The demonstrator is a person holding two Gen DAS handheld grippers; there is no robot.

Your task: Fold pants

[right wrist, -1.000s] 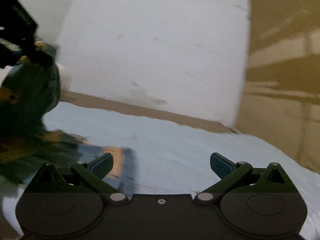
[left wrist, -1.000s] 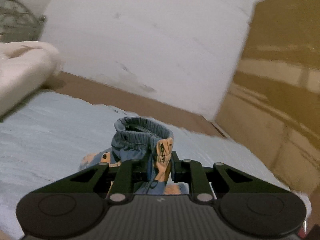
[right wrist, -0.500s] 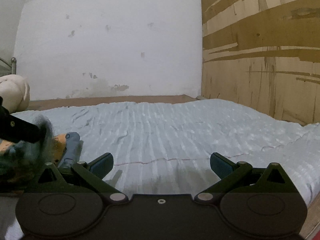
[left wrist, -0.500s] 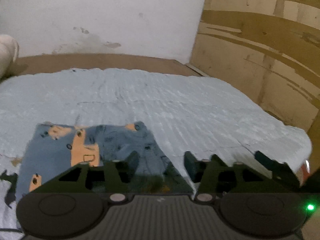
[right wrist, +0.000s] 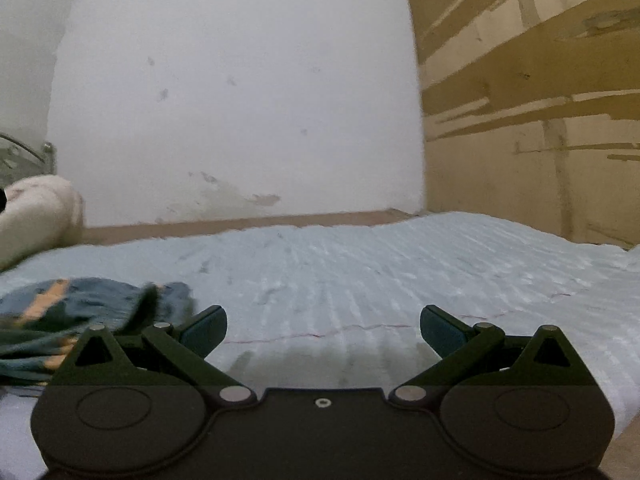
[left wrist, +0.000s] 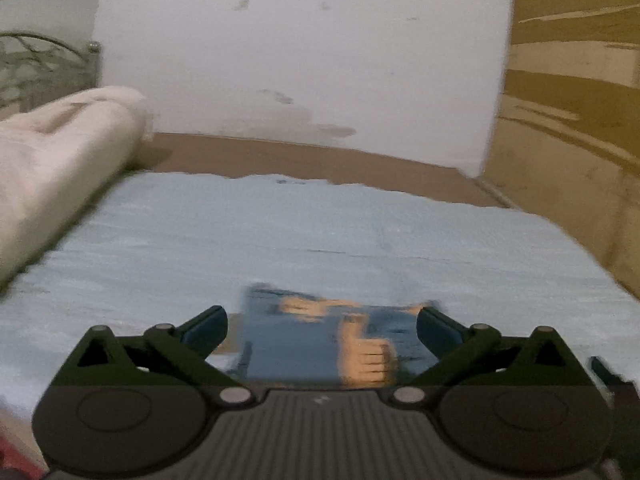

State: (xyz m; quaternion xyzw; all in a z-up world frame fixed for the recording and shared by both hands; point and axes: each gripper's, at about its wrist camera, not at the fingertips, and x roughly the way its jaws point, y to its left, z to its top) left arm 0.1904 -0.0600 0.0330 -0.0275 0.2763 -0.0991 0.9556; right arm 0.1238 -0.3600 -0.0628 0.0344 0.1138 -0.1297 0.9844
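Blue pants [left wrist: 320,340] with orange patches lie flat on the light blue bed sheet [left wrist: 280,240], blurred in the left wrist view. My left gripper [left wrist: 322,326] hovers just over them, its jaws opening wide, and the pads do not press the cloth. In the right wrist view the same pants [right wrist: 80,304] lie at the left edge, bunched and blurred. My right gripper [right wrist: 322,326] stands open over bare sheet [right wrist: 360,280], to the right of the pants, with nothing between its fingers.
A rolled cream blanket [left wrist: 52,152] lies at the left of the bed, before a metal bed frame [left wrist: 44,64]. A white wall [left wrist: 300,60] stands behind and a wooden panel [left wrist: 572,120] on the right. A brown board [left wrist: 320,160] borders the sheet's far edge.
My left gripper let go of the bunched waistband and opened wide; the pants now lie flat on the sheet. The right gripper stayed open and its view swung to the bare sheet.
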